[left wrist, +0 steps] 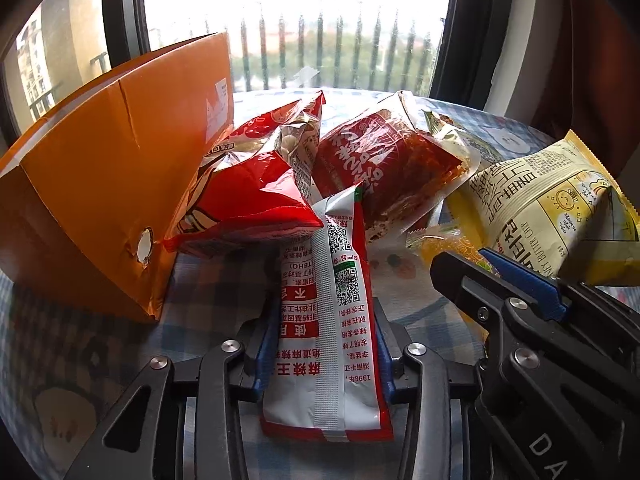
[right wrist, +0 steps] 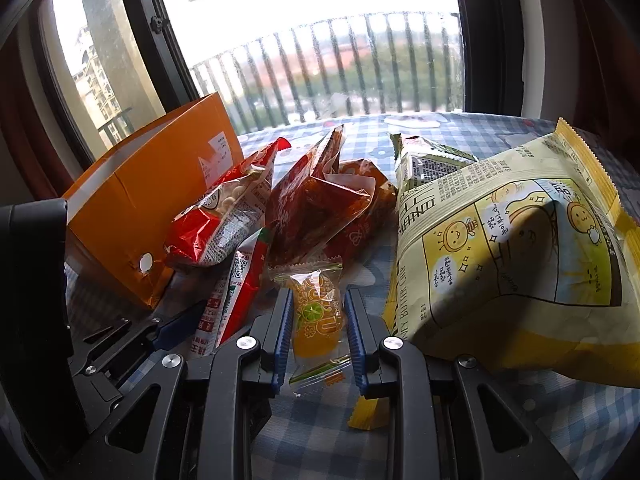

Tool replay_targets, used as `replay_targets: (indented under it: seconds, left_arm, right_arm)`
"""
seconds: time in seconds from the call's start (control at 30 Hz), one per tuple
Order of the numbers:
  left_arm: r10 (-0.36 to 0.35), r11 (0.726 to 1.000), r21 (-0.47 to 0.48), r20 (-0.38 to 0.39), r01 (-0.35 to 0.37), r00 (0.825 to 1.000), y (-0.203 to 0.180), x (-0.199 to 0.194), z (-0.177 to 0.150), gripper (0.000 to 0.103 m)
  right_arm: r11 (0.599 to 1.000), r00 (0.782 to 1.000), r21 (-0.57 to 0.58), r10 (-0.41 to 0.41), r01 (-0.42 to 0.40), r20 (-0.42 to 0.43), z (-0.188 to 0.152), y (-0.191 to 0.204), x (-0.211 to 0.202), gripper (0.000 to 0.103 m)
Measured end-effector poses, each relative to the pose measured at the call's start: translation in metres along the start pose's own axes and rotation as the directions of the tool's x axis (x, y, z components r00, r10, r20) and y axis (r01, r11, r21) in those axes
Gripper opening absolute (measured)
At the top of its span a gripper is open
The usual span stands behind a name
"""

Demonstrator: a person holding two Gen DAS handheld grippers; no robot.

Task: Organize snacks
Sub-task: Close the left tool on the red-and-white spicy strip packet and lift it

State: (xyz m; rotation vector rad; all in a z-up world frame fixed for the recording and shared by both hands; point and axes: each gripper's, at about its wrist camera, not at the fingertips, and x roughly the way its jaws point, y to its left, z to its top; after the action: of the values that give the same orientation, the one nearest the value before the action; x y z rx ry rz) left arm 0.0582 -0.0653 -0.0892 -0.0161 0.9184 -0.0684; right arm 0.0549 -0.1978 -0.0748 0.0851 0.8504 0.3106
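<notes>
Snacks lie heaped on the checked tabletop (right wrist: 520, 420) beside an orange box (left wrist: 100, 200). Left fingers (left wrist: 264, 344) pinch a flat, limp red-and-white sachet (left wrist: 328, 320) mid-body; right fingers (right wrist: 280, 320) squeeze a slick, squashy orange jelly packet (right wrist: 318, 312), likely light but slippery.

I am looking into a high-rise flat: a table under a blue checked cloth (right wrist: 460, 128) stands against a tall window (right wrist: 320, 40), balcony railing (right wrist: 340, 68) and neighbouring apartment blocks (right wrist: 94, 80) beyond, dark curtain (left wrist: 580, 60) at the tabletop's right edge.
</notes>
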Motion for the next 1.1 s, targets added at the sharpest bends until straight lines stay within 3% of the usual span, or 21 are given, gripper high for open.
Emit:
replay_targets:
  seconds: [0.57,1.1]
  left_arm:
    - [-0.138,0.99,0.02,-0.026,0.138,0.99,-0.006,-0.02,-0.016,0.039]
    - [-0.154,0.986,0.084,0.087,0.147,0.984,-0.006,-0.059,-0.02,0.039]
  right_arm:
    - [0.998,0.998,-0.022,-0.053,0.053,0.021,-0.013,0.011,-0.024,0.029]
    - [0.996,0.991,-0.021,-0.086,0.088,0.102,-0.015,0.025,-0.062,0.029]
